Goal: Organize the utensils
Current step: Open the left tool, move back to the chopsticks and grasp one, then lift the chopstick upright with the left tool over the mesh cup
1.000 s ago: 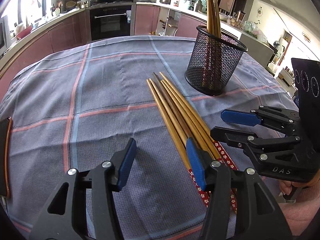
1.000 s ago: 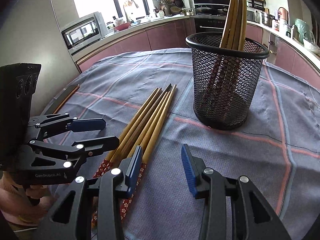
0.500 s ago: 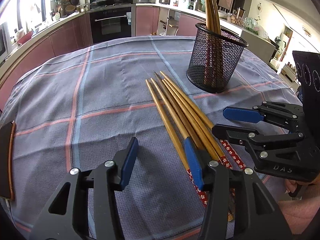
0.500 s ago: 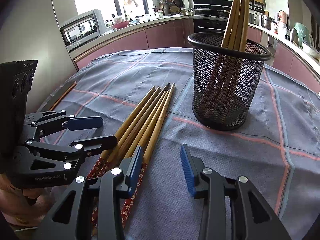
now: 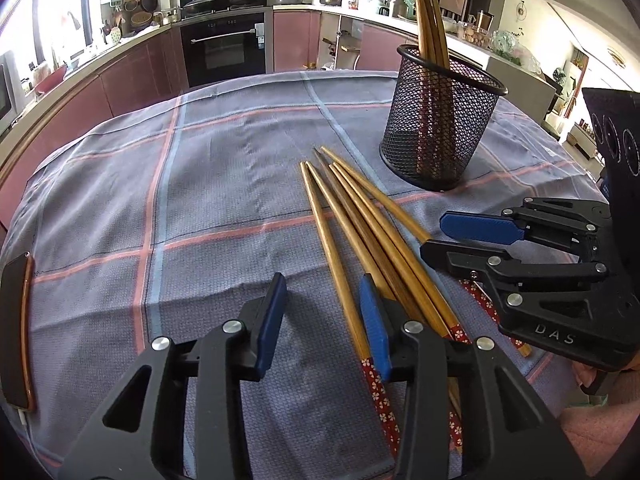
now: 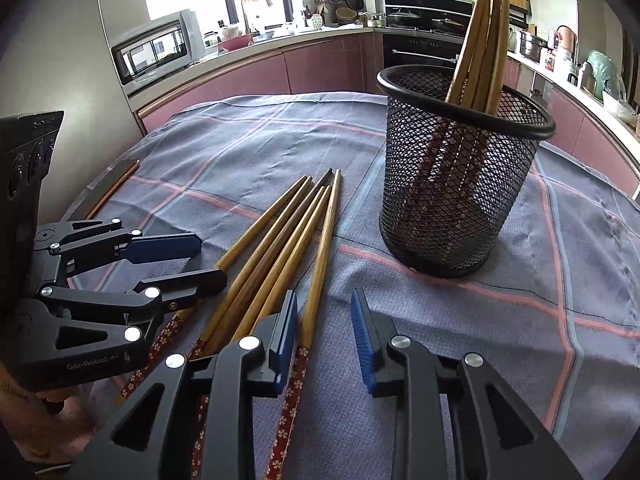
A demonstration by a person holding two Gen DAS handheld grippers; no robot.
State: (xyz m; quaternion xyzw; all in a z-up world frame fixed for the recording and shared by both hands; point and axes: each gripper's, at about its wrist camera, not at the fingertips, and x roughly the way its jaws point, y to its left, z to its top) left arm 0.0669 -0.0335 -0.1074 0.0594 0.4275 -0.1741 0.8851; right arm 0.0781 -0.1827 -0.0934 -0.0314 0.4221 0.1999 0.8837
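Five loose wooden chopsticks (image 5: 362,236) are lying side by side on the checked cloth (image 5: 192,184) covering the desk, their bare tips pointing toward the black mesh holder (image 5: 436,136) and their red flower-patterned ends reaching back under the two tools. Several more chopsticks (image 6: 482,40) are already standing in the mesh holder, leaning against its rim, and the holder is sitting upright on the cloth just beyond the loose bundle without touching it. In the left wrist view, the left gripper (image 5: 322,322) is hovering low over the cloth with its jaws partly spread after just having been closing; bare cloth is showing between its blue pads, and its right pad is sitting over the leftmost loose chopstick, though contact cannot be told. In the right wrist view, the right gripper (image 6: 324,334) is likewise standing with its jaws apart, having just been narrowing, with nothing between them; its left pad is lying just beside the rightmost chopstick of the bundle. Each tool is showing up in the other's camera, flanking the patterned ends from opposite sides. A dark flat phone-like object with an orange edge (image 5: 16,328) is resting at the cloth's far left edge, well apart from the chopsticks. Kitchen cabinets and a built-in oven (image 5: 224,46) are curving around behind the desk.
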